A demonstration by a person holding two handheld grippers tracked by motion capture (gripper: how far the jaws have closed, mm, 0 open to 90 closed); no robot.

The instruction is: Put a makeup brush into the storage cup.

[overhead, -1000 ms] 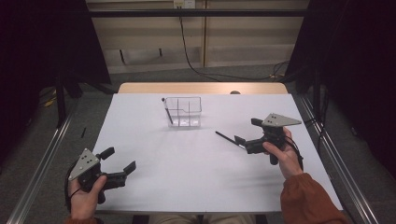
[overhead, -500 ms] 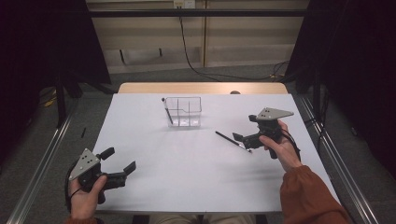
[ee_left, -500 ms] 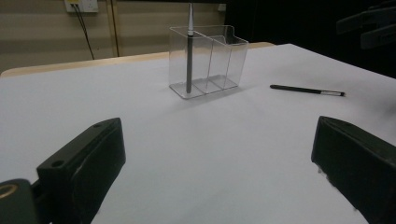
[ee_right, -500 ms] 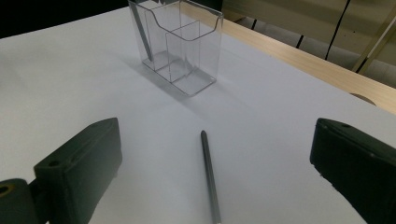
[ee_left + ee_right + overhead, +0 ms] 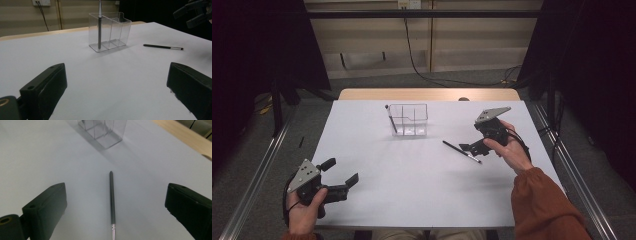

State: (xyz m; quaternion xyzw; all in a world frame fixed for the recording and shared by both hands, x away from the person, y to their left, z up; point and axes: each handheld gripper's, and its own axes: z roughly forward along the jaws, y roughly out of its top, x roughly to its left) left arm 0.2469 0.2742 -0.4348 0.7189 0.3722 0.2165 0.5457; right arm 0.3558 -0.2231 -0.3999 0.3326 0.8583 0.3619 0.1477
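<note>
- Black-handled makeup brush (image 5: 461, 151) lies flat on the white table (image 5: 412, 190), right of centre, nearer the right edge than the left; silver ferrule end points toward the near-right.
- Right gripper view: brush (image 5: 112, 200) sits between the two black jaws, handle tip pointing away toward the organizer; jaws spread wide, nothing held, not touching the brush.
- Right gripper (image 5: 472, 148) hovers just beside the brush's ferrule end, held in the person's right hand (image 5: 507, 150), orange sleeve (image 5: 542, 210) behind it.
- Clear plastic organizer (image 5: 409, 120) with compartments stands upright near the far edge, about mid-width; well apart from the loose brush.
- Second dark brush (image 5: 390, 119) stands upright in the organizer's leftmost compartment, seen from the high view; left gripper view shows it (image 5: 99, 27) at the left end compartment too.
- Left gripper (image 5: 339, 172) rests low near the near-left corner, jaws wide apart, empty, held in the left hand (image 5: 304, 210).
- Left gripper view: loose brush (image 5: 162, 47) lies right of the organizer (image 5: 110, 31).
</note>
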